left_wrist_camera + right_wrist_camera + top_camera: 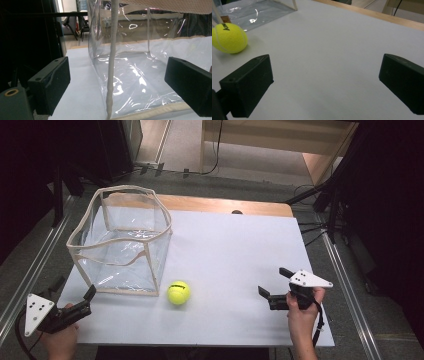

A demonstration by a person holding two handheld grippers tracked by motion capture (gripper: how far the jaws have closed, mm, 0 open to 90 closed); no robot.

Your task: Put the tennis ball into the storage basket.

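Fuzzy round tennis ball beside clear plastic bag

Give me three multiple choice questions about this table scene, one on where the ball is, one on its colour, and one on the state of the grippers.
1. Where is the tennis ball?
A. inside the clear bag
B. on the table beside the clear bag
C. in a gripper

2. What colour is the ball?
A. yellow-green
B. red
C. blue

3. How do the left gripper and right gripper stand?
A. both shut on the ball
B. one open, one shut
C. both open, holding nothing

Answers: B, it rests on the white surface by the bag's near corner; A, plainly yellow-green; C, each gripper view shows jaws wide apart.
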